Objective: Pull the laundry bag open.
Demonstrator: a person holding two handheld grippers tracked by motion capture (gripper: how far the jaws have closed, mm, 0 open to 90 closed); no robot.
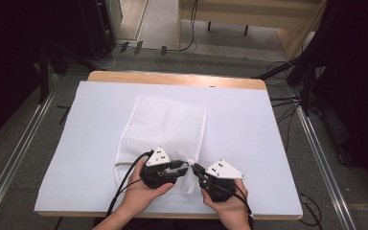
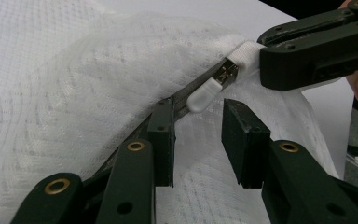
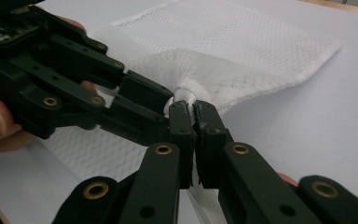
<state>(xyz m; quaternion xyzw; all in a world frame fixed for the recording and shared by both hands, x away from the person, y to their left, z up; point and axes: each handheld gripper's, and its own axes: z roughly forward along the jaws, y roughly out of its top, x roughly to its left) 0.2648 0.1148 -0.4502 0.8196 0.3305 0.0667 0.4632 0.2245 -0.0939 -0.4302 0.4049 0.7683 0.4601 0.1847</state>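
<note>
A white mesh bag (image 1: 165,134) lies flat on the white-covered table (image 1: 249,129), its near corner lifted between the two grippers. The right gripper (image 3: 194,122) has its jaws pressed together on the bag's white fabric tab (image 2: 244,53) at the zipper end. The left gripper (image 2: 196,140) has its jaws spread, with the white zipper pull (image 2: 204,92) just ahead of them, between the tips.

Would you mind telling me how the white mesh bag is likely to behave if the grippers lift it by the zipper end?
The mesh bag is probably floppy: in the right gripper view it bunches where the right gripper is shut on its corner. It looks thin, flat and empty, so likely light. The smooth zipper pull between the left gripper's open jaws might slip.
</note>
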